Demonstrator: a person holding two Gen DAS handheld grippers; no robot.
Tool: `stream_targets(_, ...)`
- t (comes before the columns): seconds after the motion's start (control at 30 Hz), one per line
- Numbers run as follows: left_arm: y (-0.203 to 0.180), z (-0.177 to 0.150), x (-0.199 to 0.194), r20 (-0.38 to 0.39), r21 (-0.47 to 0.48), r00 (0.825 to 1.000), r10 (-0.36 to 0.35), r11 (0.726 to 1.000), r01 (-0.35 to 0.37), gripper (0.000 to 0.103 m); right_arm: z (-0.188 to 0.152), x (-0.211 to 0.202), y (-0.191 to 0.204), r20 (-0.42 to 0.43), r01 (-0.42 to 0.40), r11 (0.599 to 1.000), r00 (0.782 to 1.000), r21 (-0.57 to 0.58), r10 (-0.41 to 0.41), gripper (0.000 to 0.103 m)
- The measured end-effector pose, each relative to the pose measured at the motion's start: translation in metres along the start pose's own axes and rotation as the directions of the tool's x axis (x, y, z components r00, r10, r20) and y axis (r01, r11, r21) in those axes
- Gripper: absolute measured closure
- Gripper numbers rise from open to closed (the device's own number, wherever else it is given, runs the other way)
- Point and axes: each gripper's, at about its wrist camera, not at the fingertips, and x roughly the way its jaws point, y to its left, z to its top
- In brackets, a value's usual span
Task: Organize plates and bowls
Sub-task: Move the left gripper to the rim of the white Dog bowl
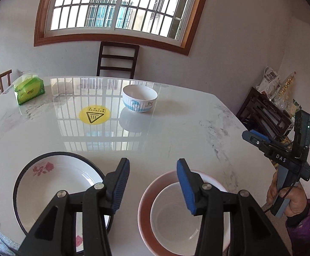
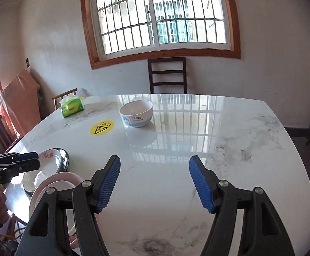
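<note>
While both gape empty, left tool point(image 1: 153, 183) overhangs pink bowl point(image 1: 146, 202).

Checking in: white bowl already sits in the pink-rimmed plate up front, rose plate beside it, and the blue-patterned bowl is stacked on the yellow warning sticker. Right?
Not quite. The blue-patterned bowl stands on bare table beside the yellow warning sticker, not on it; the left wrist view shows this. The rest holds.

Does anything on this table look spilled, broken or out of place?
Nothing spilled or broken. The only stray is the blue-patterned bowl, alone at the far side, while the rose plate and pink-rimmed dish sit together at the near edge.
</note>
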Motion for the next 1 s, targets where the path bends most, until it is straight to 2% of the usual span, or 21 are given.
stream_targets(0.07,0.004,0.008,0.004,0.019,-0.002,1.000,0.000,1.000,0.000,0.056,-0.003,0.009,-0.010,0.017,0.009,1.000,1.000,0.017,-0.009,0.037)
stream_targets(0.13,0.013,0.015,0.010,0.044,-0.021,0.999,0.022,1.000,-0.021,0.056,-0.006,0.017,-0.015,0.066,0.043,0.999,0.997,-0.015,-0.042,0.036)
stream_targets(0.17,0.020,0.019,0.012,0.063,-0.044,0.997,0.033,0.999,-0.031,0.056,-0.008,0.020,-0.019,0.092,0.054,0.998,0.994,-0.024,-0.052,0.034)
stream_targets(0.27,0.050,0.026,0.021,0.115,-0.176,0.993,0.016,0.984,0.005,0.056,-0.006,0.036,-0.030,0.114,0.070,0.998,0.991,-0.003,-0.069,0.027)
stream_targets(0.33,0.067,0.036,0.032,0.072,-0.200,0.997,0.034,0.980,-0.019,0.056,-0.003,0.049,-0.032,0.113,0.091,0.996,0.990,-0.009,-0.089,0.026)
stream_targets(0.37,0.071,0.042,0.041,0.037,-0.181,0.998,0.045,0.983,-0.038,0.056,-0.002,0.055,-0.031,0.116,0.110,0.994,0.987,-0.015,-0.108,0.026)
stream_targets(0.47,0.079,0.056,0.064,-0.064,-0.086,0.996,0.064,0.994,-0.069,0.056,-0.001,0.074,-0.029,0.118,0.244,0.970,0.964,-0.024,-0.239,0.025)
stream_targets(0.53,0.082,0.064,0.078,-0.124,-0.049,0.985,0.124,0.990,-0.131,0.054,-0.003,0.080,-0.031,0.147,0.267,0.964,0.953,-0.005,-0.263,0.025)
stream_targets(0.57,0.083,0.068,0.085,-0.140,-0.034,0.979,0.148,0.988,-0.154,0.049,-0.005,0.081,-0.032,0.161,0.264,0.964,0.952,0.008,-0.262,0.025)
stream_targets(0.63,0.087,0.078,0.098,-0.157,-0.001,0.966,0.204,0.978,-0.207,0.038,-0.007,0.084,-0.033,0.182,0.284,0.958,0.941,0.029,-0.284,0.022)
stream_targets(0.67,0.087,0.083,0.104,-0.159,0.020,0.960,0.230,0.973,-0.230,0.036,-0.007,0.085,-0.034,0.180,0.283,0.958,0.941,0.038,-0.285,0.015)
stream_targets(0.73,0.087,0.089,0.111,-0.130,0.059,0.959,0.253,0.967,-0.247,0.036,-0.005,0.081,-0.034,0.222,0.285,0.957,0.931,0.051,-0.289,0.013)
stream_targets(0.8,0.085,0.096,0.119,-0.101,0.100,0.963,0.251,0.965,-0.241,0.036,-0.004,0.079,-0.031,0.256,0.289,0.956,0.922,0.050,-0.292,0.004)
stream_targets(0.83,0.083,0.100,0.124,-0.086,0.121,0.962,0.260,0.961,-0.249,0.036,-0.003,0.079,-0.029,0.267,0.286,0.957,0.919,0.048,-0.288,0.003)
stream_targets(0.9,0.076,0.104,0.133,-0.057,0.152,0.959,0.277,0.952,-0.265,0.036,0.001,0.086,-0.028,0.248,0.254,0.966,0.934,0.043,-0.257,0.002)
stream_targets(0.97,0.076,0.111,0.148,-0.077,0.147,0.971,0.227,0.966,-0.214,0.035,0.010,0.105,-0.031,0.140,0.161,0.985,0.976,0.067,-0.169,0.002)
stream_targets(1.0,0.077,0.116,0.157,-0.096,0.133,0.976,0.195,0.974,-0.182,0.036,0.016,0.118,-0.033,0.063,0.088,0.991,0.994,0.097,-0.095,0.002)
